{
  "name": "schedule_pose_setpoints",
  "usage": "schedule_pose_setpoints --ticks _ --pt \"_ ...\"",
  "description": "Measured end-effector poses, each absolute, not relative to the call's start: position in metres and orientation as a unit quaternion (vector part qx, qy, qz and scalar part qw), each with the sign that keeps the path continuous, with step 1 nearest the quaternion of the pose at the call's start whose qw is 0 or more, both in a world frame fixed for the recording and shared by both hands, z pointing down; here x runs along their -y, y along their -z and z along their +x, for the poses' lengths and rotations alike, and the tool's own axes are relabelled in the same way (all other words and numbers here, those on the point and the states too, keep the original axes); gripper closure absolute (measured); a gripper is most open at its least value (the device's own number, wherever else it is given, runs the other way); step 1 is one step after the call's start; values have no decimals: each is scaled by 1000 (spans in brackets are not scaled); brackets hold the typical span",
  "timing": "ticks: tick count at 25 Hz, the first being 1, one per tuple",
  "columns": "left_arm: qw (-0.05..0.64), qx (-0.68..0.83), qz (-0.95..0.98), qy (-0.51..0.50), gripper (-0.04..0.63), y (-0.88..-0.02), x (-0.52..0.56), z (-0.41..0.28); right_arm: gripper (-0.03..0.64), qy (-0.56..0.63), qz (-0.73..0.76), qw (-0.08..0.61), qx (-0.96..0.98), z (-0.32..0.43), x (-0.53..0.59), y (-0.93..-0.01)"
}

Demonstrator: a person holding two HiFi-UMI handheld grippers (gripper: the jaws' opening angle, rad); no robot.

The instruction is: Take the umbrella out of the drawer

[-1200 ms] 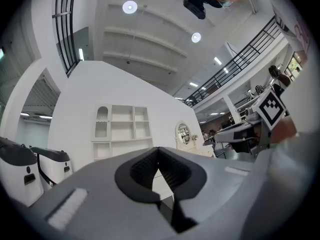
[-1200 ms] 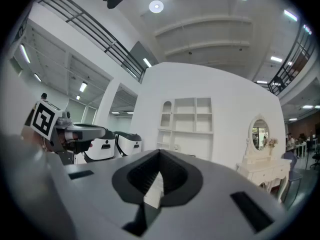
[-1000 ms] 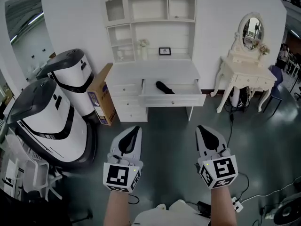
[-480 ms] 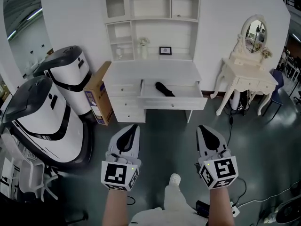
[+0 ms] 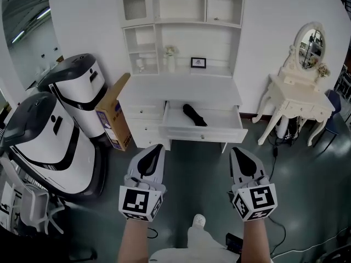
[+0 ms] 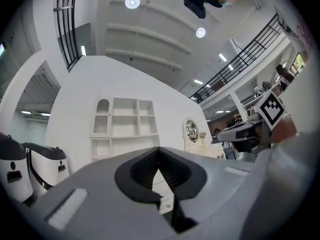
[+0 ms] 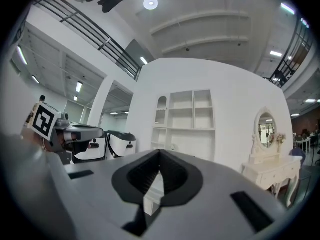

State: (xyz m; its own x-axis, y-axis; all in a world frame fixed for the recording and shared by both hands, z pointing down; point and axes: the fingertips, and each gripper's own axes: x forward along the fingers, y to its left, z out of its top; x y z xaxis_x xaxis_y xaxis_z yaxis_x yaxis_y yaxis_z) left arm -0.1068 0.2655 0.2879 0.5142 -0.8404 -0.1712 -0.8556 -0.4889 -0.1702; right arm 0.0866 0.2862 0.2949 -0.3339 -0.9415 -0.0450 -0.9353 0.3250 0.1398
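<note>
Head view: the umbrella (image 5: 194,114) lies in the open drawer (image 5: 205,135), upper centre, well apart from my left gripper (image 5: 156,148) and right gripper (image 5: 237,150), both closed and empty. Risk: if I arrive with the jaws shut, I may shove it deeper.

- Left claw (image 5: 156,150) and right claw (image 5: 237,151) are held side by side over the dark floor (image 5: 192,169), each with its jaws together and nothing between them.
- Ahead of both claws, well apart from them, stands a white counter (image 5: 181,86) with its drawer (image 5: 204,131) pulled open.
- A black folded umbrella (image 5: 194,114) lies aslant in the drawer, ahead of the gap between the two claws.
- Beyond the counter rises a white shelf unit (image 5: 181,15), with a small picture frame (image 5: 198,62) on it.
- Ahead and left of the left claw, a cardboard box (image 5: 112,114) leans beside the counter, next to two large white-and-dark machines (image 5: 82,92).
- Ahead and right of the right claw stands a white dressing table (image 5: 299,100) with an oval mirror (image 5: 310,40).
</note>
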Motion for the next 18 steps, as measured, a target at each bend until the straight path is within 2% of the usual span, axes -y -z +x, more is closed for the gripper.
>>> schedule_pose_setpoints --ticks 10,18 --pt "120 -510 -851 -37 586 -274 -150 -58 611 77 551 21 831 129 -166 -285" --pt "112 -517 -848 -35 586 -281 -100 -34 611 71 543 29 836 151 -110 -292"
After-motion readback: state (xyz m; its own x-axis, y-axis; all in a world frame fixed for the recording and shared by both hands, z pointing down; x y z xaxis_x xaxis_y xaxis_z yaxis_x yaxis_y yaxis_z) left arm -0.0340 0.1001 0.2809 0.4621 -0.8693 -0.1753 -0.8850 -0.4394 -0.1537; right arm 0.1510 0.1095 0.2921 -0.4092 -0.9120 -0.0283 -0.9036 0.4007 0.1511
